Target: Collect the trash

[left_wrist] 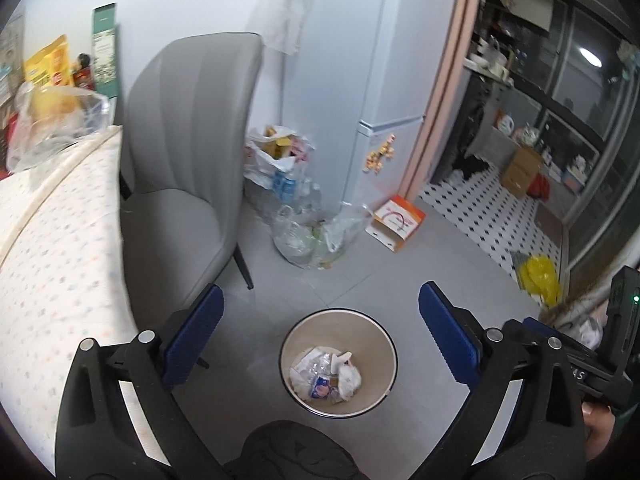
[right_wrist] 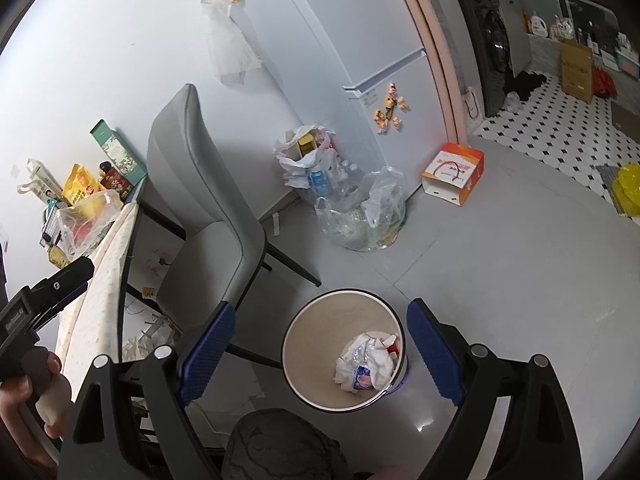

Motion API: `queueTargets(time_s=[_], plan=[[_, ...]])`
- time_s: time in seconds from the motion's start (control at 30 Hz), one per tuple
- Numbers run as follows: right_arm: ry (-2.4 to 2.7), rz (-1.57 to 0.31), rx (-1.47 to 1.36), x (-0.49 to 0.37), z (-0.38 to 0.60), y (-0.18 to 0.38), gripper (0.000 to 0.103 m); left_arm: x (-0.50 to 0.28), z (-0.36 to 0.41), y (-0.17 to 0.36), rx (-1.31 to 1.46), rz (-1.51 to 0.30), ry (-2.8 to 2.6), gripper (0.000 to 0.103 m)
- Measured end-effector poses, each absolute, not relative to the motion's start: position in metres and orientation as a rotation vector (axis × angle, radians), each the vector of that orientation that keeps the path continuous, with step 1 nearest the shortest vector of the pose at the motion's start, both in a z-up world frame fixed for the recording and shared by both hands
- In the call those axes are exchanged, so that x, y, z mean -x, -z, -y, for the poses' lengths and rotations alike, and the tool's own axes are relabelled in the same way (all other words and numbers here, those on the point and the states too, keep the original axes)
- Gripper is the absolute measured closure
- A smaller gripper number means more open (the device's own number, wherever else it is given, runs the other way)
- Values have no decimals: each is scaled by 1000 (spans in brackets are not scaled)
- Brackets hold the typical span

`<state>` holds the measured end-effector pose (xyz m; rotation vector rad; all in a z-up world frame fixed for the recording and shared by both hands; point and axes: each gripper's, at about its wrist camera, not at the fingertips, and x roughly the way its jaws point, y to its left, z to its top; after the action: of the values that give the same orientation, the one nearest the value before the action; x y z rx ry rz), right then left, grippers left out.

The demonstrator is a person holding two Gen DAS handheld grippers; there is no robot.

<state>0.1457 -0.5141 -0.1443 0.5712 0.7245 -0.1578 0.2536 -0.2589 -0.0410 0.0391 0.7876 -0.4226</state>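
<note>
Bin: one (left_wrist: 338, 361), round, on the grey floor (left_wrist: 400, 280), seen between the spread fingers in both views.
Trash: one heap (left_wrist: 326, 376) of crumpled wrappers and tissue at the bin's bottom.
Left gripper (left_wrist: 320, 344): released, jaws wide, nothing between them.
Right gripper (right_wrist: 320, 350): released, wide apart, empty.
Chairs: one (left_wrist: 188, 160), grey, tucked against the table edge (left_wrist: 60, 220).
Bags: three by the fridge (right_wrist: 352, 60); one orange box (right_wrist: 454, 174) beside.
Open room: bare floor right of the bin.
</note>
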Motion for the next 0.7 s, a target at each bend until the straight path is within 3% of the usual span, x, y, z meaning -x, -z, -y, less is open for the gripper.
queueTargets(time_s=[0.17, 0.7], plan=[[136, -702, -534, -144, 496, 122, 8, -248, 232, 30, 3, -767, 396, 6], [34, -657, -395, -148, 422, 53, 8, -210, 145, -9, 74, -665, 313, 6]])
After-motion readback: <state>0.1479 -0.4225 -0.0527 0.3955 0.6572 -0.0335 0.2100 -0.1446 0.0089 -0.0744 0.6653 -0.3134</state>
